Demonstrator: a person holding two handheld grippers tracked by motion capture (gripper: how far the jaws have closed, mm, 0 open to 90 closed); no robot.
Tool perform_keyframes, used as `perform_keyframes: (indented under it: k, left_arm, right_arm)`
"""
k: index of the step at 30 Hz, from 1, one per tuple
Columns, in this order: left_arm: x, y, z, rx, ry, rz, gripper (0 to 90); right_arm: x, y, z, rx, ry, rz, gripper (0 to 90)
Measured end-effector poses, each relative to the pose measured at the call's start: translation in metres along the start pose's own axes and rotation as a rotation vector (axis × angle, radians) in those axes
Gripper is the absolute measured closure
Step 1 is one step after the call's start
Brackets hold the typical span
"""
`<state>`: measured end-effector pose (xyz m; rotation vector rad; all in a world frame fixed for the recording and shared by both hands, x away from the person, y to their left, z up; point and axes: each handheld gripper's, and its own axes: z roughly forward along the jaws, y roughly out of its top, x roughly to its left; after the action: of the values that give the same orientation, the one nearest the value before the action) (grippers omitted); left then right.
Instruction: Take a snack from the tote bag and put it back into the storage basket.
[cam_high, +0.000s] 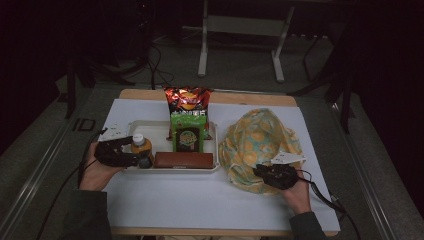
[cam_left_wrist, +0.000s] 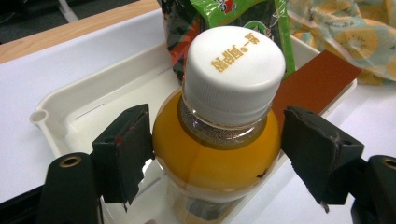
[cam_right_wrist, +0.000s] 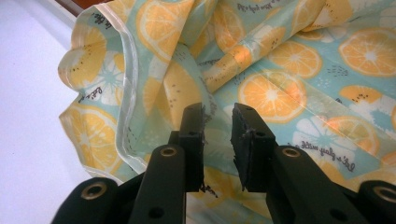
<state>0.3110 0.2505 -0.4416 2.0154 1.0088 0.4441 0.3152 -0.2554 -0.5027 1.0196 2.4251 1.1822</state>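
A small bottle of orange drink (cam_left_wrist: 219, 154) with a white cap (cam_left_wrist: 233, 70) stands upright in the left end of a white tray (cam_high: 150, 127). My left gripper (cam_left_wrist: 219, 154) is open around the bottle's shoulder, one pad close against its left side and the other a little off its right side. In the high view the left gripper (cam_high: 122, 149) sits at the tray's left end by the bottle (cam_high: 140, 145). My right gripper (cam_right_wrist: 217, 116) hovers over a fruit-print fabric bag (cam_right_wrist: 280, 93), jaws a narrow gap apart. It shows as the right gripper (cam_high: 276, 172) at the near edge of the bag (cam_high: 257, 140).
The tray also holds a green snack pack (cam_high: 188, 131) and a red-brown flat box (cam_high: 183, 160). A red chip bag (cam_high: 188, 99) leans at its far side. A white sheet (cam_high: 200, 200) covers the table, bare at the front. Cables trail from both grippers.
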Motion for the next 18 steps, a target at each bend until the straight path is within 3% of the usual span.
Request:
perform_keyframes:
  k: [5, 18]
  left_arm:
    - [0.000, 0.000, -0.001, 0.007, 0.008, 0.005, 27.1]
    - [0.000, -0.003, -0.014, -0.042, 0.002, -0.011, 33.0]
  right_arm:
    - [0.000, 0.000, 0.000, 0.001, 0.000, -0.001, 74.2]
    - [0.000, 0.000, 0.001, 0.008, 0.004, -0.002, 73.6]
